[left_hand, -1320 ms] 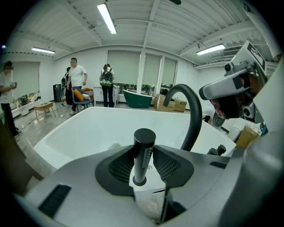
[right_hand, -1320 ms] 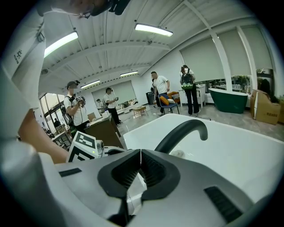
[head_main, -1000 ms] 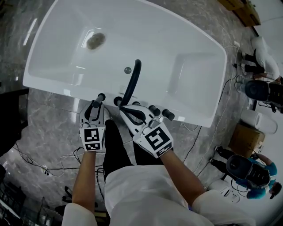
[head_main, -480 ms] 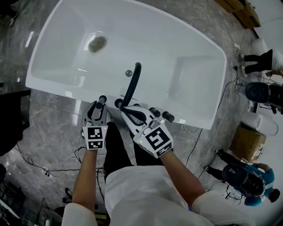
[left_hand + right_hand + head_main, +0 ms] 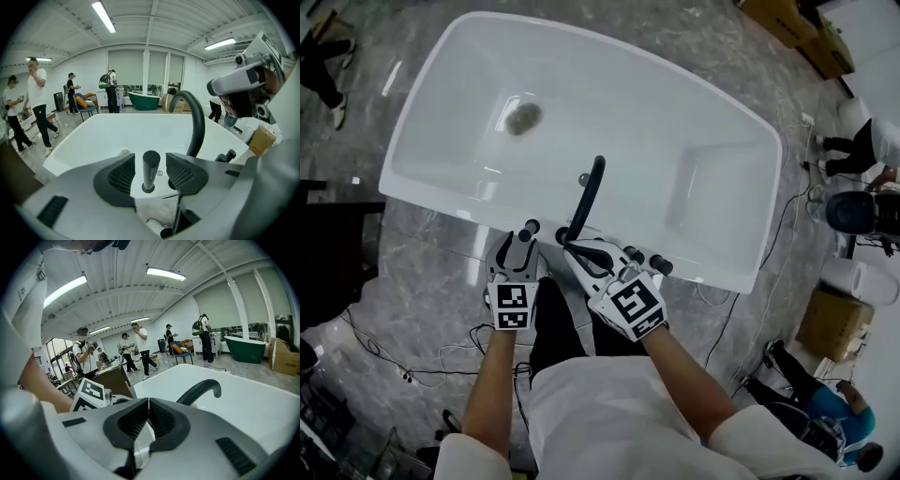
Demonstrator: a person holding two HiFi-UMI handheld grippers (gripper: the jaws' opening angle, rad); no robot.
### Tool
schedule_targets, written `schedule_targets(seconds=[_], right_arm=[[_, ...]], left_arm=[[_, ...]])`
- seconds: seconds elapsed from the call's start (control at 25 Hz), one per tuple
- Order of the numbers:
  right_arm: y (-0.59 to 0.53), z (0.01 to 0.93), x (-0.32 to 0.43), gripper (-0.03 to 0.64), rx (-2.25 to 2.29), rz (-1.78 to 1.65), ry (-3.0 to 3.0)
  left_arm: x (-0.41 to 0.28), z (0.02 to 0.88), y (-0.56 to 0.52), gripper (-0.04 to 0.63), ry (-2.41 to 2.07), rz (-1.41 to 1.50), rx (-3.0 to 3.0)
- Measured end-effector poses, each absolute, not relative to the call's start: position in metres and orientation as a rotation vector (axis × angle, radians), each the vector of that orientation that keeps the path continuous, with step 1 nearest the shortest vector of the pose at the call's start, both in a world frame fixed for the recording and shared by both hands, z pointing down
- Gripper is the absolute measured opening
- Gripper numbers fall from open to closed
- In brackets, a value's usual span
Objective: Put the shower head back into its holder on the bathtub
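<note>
Now that its jaws have just been opening, left gripper (image 5: 151,176) stands parted: shower head (image 5: 151,164) upright in holder (image 5: 147,189) between pads, untouched. Right gripper (image 5: 148,420) closed, empty.

Tub basin (image 5: 609,122) open, curved spout (image 5: 589,192) and rim knobs (image 5: 661,265) probably crowding approach

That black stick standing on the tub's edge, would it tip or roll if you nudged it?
The black shower head looks stiff and stands upright in its holder, so it probably wouldn't tip. Its smooth round body might slip in a grip and roll if laid flat. The left tongs, just opened, stand clear of it.
</note>
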State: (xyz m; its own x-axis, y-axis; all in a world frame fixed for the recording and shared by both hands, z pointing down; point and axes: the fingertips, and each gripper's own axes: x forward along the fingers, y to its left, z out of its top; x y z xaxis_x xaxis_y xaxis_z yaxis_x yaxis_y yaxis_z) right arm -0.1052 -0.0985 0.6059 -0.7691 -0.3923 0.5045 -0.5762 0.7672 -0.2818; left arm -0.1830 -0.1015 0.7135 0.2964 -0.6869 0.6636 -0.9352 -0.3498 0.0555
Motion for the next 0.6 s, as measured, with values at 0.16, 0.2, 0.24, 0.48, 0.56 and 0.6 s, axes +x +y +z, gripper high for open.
schedule_targets(seconds=[0.16, 0.2, 0.24, 0.48, 0.56, 0.6], right_arm=[[-0.097, 0.594, -0.106, 0.018, 0.713, 0.584, -2.568], [-0.097, 0.589, -0.106, 0.018, 0.707, 0.576, -2.576], [-0.098, 0.585, -0.107, 0.018, 0.701, 0.567, -2.586], [-0.099, 0.562, -0.102, 0.018, 0.679, 0.523, -2.633], [-0.099, 0.554, -0.096, 0.018, 0.687, 0.530, -2.646], [-0.099, 0.549, -0.093, 0.018, 0.689, 0.535, -2.653]], left_arm=[[-0.184, 0.682, -0.100, 0.201, -1.505, 0.738, 2.131], [-0.185, 0.674, -0.101, 0.201, -1.523, 0.724, 2.131], [-0.185, 0.665, -0.101, 0.199, -1.541, 0.708, 2.132], [-0.179, 0.616, -0.103, 0.149, -1.627, 0.603, 2.139], [-0.172, 0.599, -0.102, 0.123, -1.634, 0.576, 2.155], [-0.169, 0.591, -0.101, 0.112, -1.640, 0.566, 2.161]])
